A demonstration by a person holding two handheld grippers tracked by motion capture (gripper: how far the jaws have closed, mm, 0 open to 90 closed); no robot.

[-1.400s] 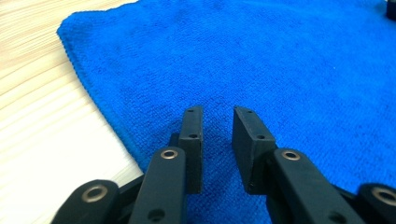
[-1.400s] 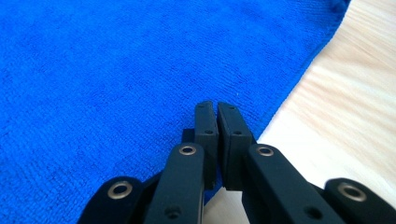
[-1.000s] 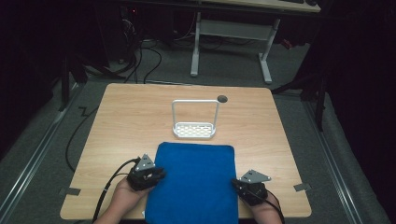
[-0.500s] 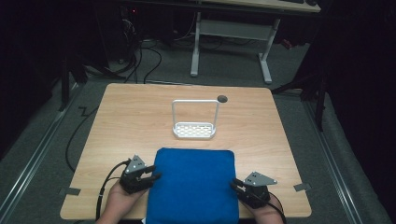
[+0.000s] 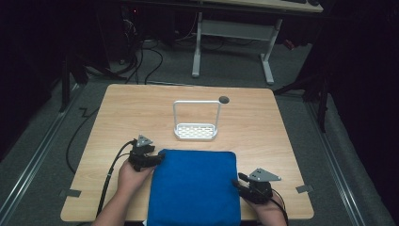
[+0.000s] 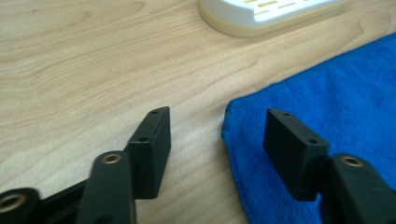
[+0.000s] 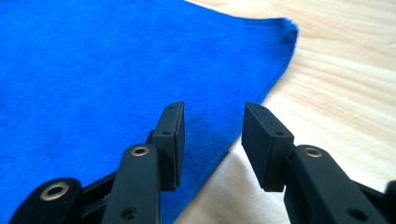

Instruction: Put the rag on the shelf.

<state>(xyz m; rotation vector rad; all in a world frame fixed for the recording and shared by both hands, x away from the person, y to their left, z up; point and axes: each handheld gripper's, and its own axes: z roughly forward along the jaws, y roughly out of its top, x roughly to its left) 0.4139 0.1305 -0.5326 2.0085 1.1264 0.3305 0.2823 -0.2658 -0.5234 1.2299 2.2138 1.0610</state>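
A: Starting at our left, what do we have?

B: Our left hand-held gripper [image 5: 157,157] sits low at the far left corner of the blue towel [image 5: 195,188]. In the left gripper view its jaws are spread, one over bare wood, the other over the towel's edge, with the corner between them. Nothing is pinched.

A: And the towel itself?

B: It lies flat on the near middle of the wooden tabletop [image 5: 263,127], reaching the front edge. Beyond it, apart from it, stands a white rack [image 5: 196,123] with a tall wire handle and a slotted base, and a small dark hole [image 5: 224,100] just past that.

A: Then our right?

B: Our right hand-held gripper [image 5: 237,182] rests at the towel's right edge. Its jaws are parted too, straddling the hem in the right gripper view, gripping nothing.
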